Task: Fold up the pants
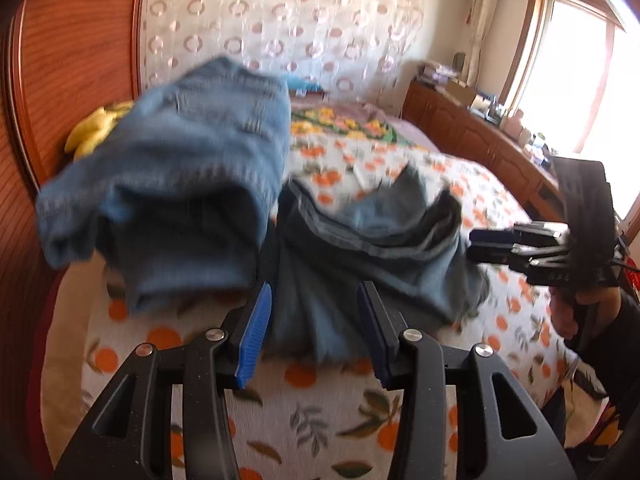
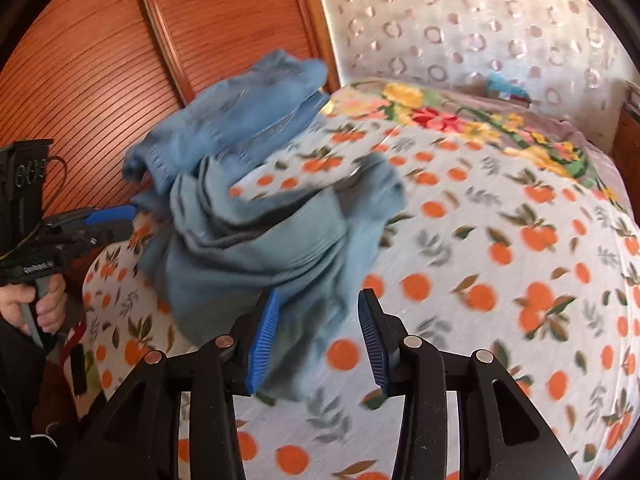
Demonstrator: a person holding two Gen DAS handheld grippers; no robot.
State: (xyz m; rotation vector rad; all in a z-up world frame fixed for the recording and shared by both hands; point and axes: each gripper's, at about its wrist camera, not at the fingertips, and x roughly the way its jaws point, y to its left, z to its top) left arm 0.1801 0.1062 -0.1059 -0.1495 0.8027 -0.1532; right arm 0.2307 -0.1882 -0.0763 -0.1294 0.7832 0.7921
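A pair of blue denim pants [image 1: 248, 200] lies crumpled on the bed, one part bunched up at the left and a darker part spread toward the right. It also shows in the right wrist view [image 2: 256, 216]. My left gripper [image 1: 314, 336] is open with the cloth's near edge between its blue pads, not gripped. My right gripper [image 2: 318, 336] is open over the near edge of the pants. The right gripper also shows in the left wrist view [image 1: 480, 246] beside the pants, and the left gripper in the right wrist view [image 2: 124, 220].
The bed has an orange-print sheet [image 2: 480, 280] and a floral blanket [image 2: 460, 120] at the far end. A wooden headboard [image 2: 100, 60] stands behind the pants. A yellow toy [image 1: 96, 128] lies by it. A low wooden cabinet [image 1: 480, 132] runs along the window side.
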